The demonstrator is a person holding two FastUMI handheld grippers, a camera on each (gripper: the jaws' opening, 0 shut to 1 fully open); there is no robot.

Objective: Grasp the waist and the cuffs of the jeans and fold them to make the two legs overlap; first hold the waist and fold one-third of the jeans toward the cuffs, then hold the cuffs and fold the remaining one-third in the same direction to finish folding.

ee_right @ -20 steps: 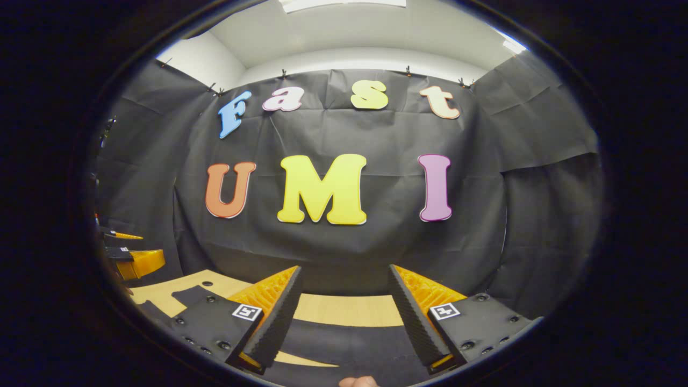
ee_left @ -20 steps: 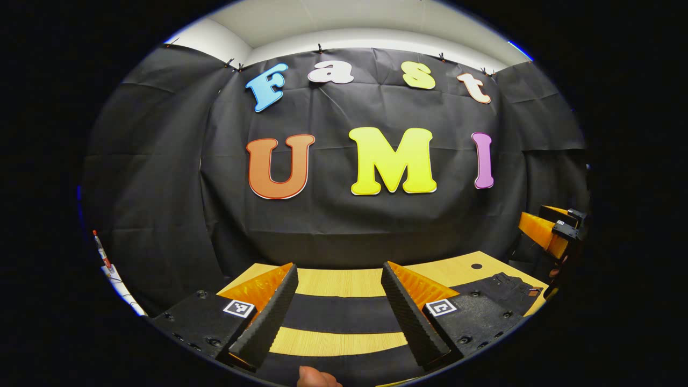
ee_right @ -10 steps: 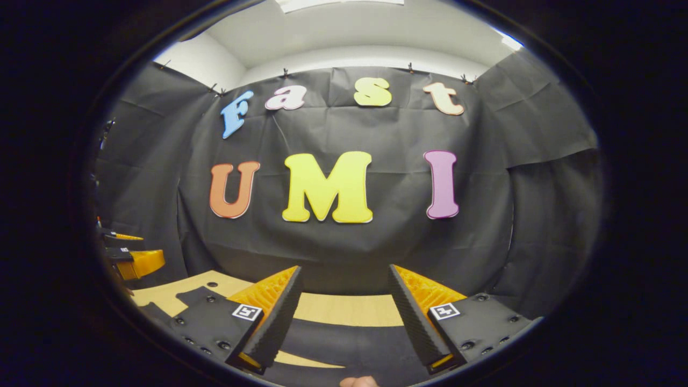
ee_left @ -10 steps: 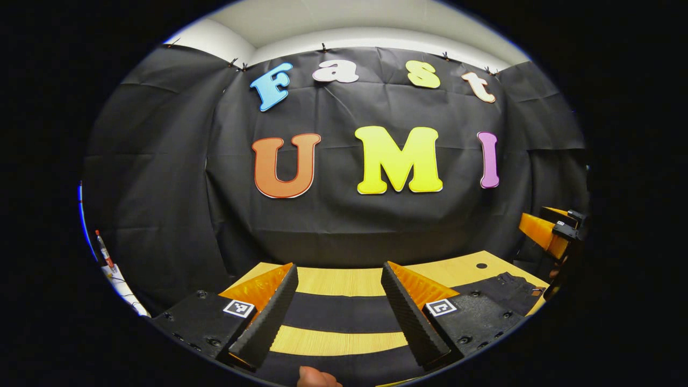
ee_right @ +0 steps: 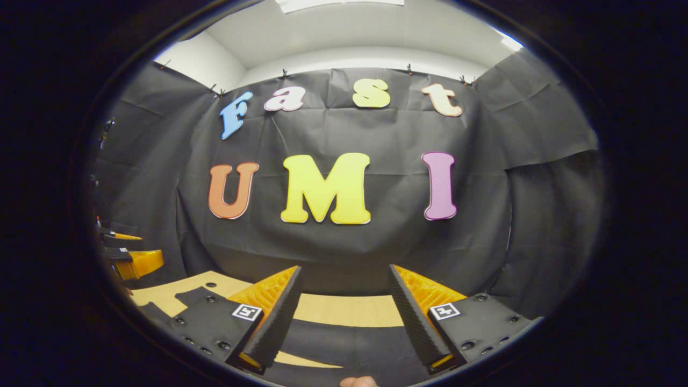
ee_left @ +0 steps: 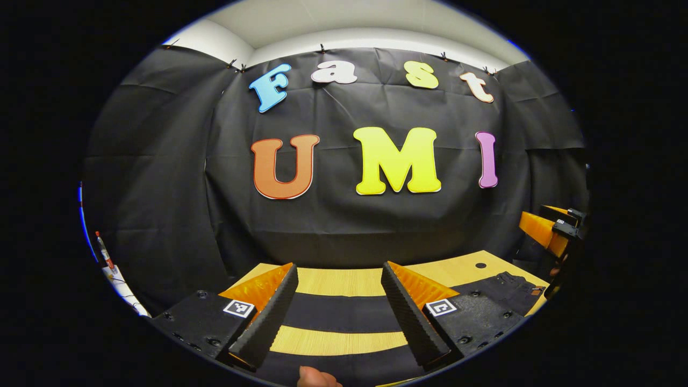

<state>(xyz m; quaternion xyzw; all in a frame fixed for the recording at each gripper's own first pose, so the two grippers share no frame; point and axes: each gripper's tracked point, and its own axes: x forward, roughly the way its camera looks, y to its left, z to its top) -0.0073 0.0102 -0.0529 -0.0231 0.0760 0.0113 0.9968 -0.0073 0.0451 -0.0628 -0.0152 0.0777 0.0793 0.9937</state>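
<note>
— Where are the jeans point(ee_left: 338, 313) found relative to the left gripper point(ee_left: 339, 309)?

— In the left gripper view, dark denim is seen lying flat on the wooden table point(ee_left: 344, 281), below and ahead of the fingers. One dark band is crossed by the gap between the two fingers, a strip of bare table is shown nearer the camera, and a second dark band is seen at the bottom edge. No cloth is pinched: the fingers are spread wide, with nothing between them, held above the fabric.

— And the right gripper point(ee_right: 344, 314)?

— In the right gripper view, its fingers are likewise parted wide and nothing is held. Dark cloth of the jeans point(ee_right: 349, 349) is seen under and between them, with the table point(ee_right: 344, 310) showing beyond. Contact between fingers and cloth cannot be told.

— Which way are the jeans laid?

— The long axis is run across the table from side to side, roughly square to the direction in which both grippers are pointed. In the left gripper view the waist point(ee_left: 508, 287) is seen at the right, near a small dark hole point(ee_left: 480, 265) in the tabletop. The two bands seen ahead of the left gripper are taken to be the legs, lying apart with table between them. The cuffs cannot be made out.

— Is anything else seen?

— The other gripper is seen at the far right edge of the left gripper view point(ee_left: 553, 228), and a fingertip point(ee_left: 317, 378) of the holding hand is shown at the bottom.
</note>
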